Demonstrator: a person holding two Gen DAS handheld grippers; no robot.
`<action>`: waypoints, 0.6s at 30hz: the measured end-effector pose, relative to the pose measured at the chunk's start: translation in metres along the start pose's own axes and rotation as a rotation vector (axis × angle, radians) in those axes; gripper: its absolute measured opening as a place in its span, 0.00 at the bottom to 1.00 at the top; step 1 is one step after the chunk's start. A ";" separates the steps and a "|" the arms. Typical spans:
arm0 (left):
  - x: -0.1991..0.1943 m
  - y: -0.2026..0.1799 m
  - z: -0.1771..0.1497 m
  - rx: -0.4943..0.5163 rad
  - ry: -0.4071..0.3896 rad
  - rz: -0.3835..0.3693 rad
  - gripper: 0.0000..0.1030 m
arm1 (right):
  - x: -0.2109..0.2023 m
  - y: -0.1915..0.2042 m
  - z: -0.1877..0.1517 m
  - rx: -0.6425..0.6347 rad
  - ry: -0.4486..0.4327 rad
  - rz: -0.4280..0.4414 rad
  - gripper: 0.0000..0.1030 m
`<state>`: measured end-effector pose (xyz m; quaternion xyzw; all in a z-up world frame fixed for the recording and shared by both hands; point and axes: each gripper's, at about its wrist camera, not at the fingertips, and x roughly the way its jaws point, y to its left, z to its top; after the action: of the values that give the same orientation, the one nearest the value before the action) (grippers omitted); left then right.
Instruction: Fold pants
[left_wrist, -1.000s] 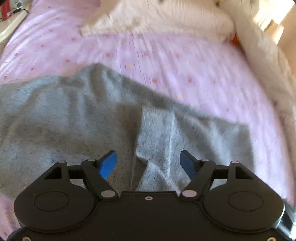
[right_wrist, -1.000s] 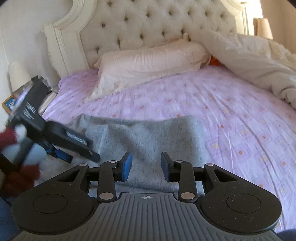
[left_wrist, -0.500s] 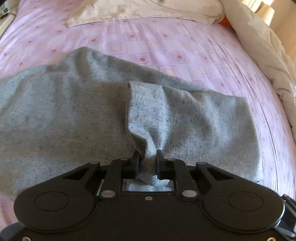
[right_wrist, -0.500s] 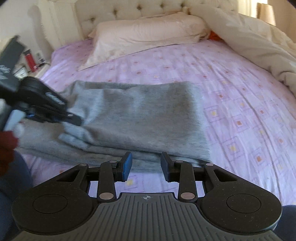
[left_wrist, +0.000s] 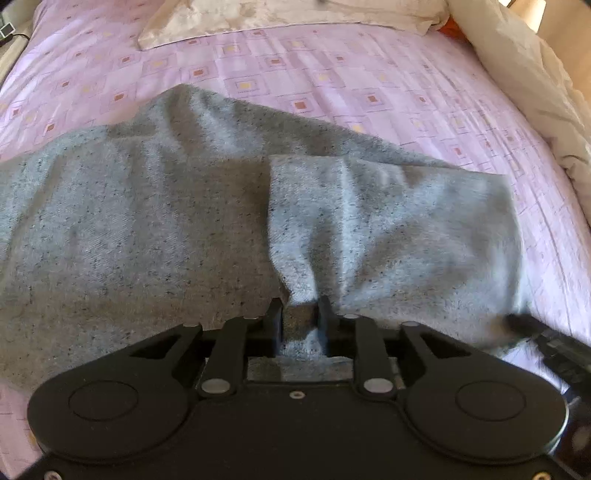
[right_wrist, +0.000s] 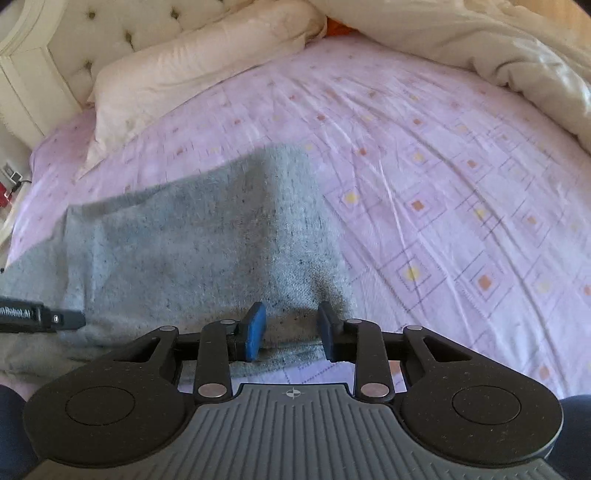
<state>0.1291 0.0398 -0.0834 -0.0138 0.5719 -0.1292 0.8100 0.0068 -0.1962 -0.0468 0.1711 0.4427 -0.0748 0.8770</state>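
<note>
Because the speckled grey knit pants (left_wrist: 192, 236) on the pink patterned bedsheet (left_wrist: 332, 77) need another fold, my left gripper (left_wrist: 298, 314) has just loosened slightly yet pinches their near edge, while my right gripper (right_wrist: 289, 330), fingers released but narrowing, straddles the corner.

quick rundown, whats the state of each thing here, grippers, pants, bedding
left gripper: shut on a bunched fold of the pants, its jaws just eased a little
right gripper: open, pants edge between the pads
pants: grey, partly folded on the sheet
duvet: pushed aside, crumpled
pillow: lying at the headboard

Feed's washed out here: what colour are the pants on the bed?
Heather grey with dark flecks; the pants show best in the left wrist view.
</note>
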 end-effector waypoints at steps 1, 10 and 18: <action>-0.001 0.001 0.000 0.006 0.010 0.012 0.41 | -0.008 0.001 0.001 -0.003 -0.040 -0.005 0.29; -0.049 -0.011 -0.001 0.034 -0.109 0.129 0.37 | 0.017 0.014 0.051 -0.127 -0.214 0.069 0.09; -0.013 -0.024 -0.016 0.089 -0.012 0.099 0.40 | 0.073 0.012 0.050 -0.253 -0.170 0.030 0.00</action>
<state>0.1057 0.0220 -0.0727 0.0499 0.5608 -0.1142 0.8185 0.0914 -0.2018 -0.0745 0.0590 0.3700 -0.0196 0.9270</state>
